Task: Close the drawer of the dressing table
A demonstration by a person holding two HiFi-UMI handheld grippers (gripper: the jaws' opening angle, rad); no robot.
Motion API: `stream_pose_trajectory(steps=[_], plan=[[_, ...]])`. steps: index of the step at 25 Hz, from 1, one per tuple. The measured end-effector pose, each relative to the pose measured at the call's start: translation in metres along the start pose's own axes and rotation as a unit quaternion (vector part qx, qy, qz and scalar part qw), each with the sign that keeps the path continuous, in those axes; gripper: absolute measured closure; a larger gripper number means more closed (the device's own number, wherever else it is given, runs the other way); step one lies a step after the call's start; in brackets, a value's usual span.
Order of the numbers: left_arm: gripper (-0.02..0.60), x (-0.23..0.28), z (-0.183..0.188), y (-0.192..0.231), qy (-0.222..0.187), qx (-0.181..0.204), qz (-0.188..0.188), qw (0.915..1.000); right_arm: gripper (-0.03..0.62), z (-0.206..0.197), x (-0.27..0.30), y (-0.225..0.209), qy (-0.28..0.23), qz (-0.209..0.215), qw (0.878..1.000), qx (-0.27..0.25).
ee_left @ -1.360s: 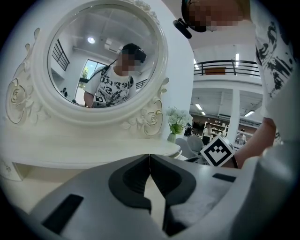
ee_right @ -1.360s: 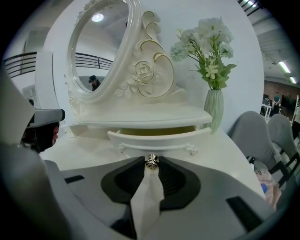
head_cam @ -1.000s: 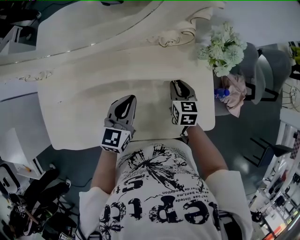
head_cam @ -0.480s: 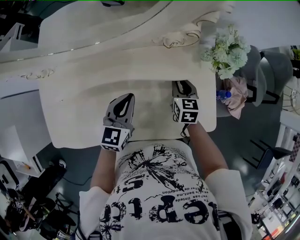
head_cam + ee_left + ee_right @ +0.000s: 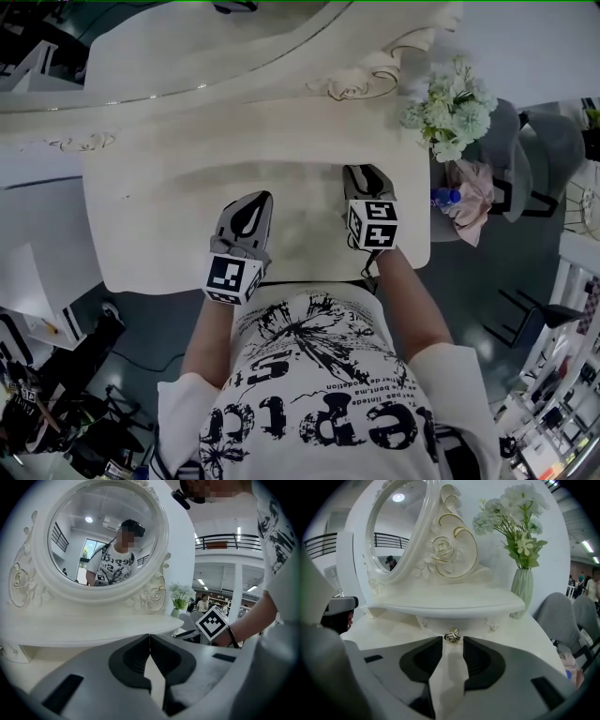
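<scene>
The white dressing table (image 5: 169,225) fills the head view, its round mirror (image 5: 101,536) at the back. My right gripper (image 5: 361,173) (image 5: 452,643) points at the small drawer front (image 5: 436,624) under the shelf. The metal drawer knob (image 5: 452,635) sits right at its fingertips. The jaws are opening, a gap shows beside the knob, and the pads do not press on it. The drawer front looks flush under the shelf. My left gripper (image 5: 251,202) (image 5: 150,637) hovers over the tabletop, shut on nothing.
A vase of white flowers (image 5: 520,578) (image 5: 448,103) stands on the table's right end. Beyond that edge are grey chairs (image 5: 525,141) and a blue-capped bottle (image 5: 443,197). Cables and gear lie on the floor at the lower left (image 5: 56,412).
Both grippers keep their places over the tabletop. Only the head camera's framing has shifted a little.
</scene>
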State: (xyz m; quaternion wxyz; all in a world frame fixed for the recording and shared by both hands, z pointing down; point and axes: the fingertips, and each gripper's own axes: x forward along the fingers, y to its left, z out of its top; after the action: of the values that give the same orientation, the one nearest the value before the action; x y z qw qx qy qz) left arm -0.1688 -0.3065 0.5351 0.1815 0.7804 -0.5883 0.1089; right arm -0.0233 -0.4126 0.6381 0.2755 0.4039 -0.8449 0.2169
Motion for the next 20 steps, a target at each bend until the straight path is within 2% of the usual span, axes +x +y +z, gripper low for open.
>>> stream_pose_trajectory(steps=[6, 9, 15, 17, 20], plan=[[0.563, -0.004, 0.010, -0.015, -0.010, -0.007, 0.001, 0.9999, 0.469, -0.005, -0.037, 0.003, 0.003, -0.005, 1.000, -0.027], [0.563, -0.009, 0.019, -0.024, -0.017, -0.001, 0.007, 0.9998, 0.550, 0.012, -0.064, 0.013, -0.030, 0.007, 0.999, -0.038], [0.563, -0.029, 0.041, -0.044, -0.021, 0.003, 0.025, 0.9995, 0.572, 0.065, -0.118, 0.026, -0.104, 0.040, 0.994, -0.021], [0.563, -0.034, 0.052, -0.048, -0.017, 0.012, 0.033, 0.9992, 0.576, 0.087, -0.135, 0.030, -0.137, 0.046, 0.989, -0.031], [0.563, -0.043, 0.076, -0.054, -0.038, 0.012, 0.037, 0.9985, 0.577, 0.114, -0.162, 0.036, -0.186, 0.056, 0.979, -0.056]])
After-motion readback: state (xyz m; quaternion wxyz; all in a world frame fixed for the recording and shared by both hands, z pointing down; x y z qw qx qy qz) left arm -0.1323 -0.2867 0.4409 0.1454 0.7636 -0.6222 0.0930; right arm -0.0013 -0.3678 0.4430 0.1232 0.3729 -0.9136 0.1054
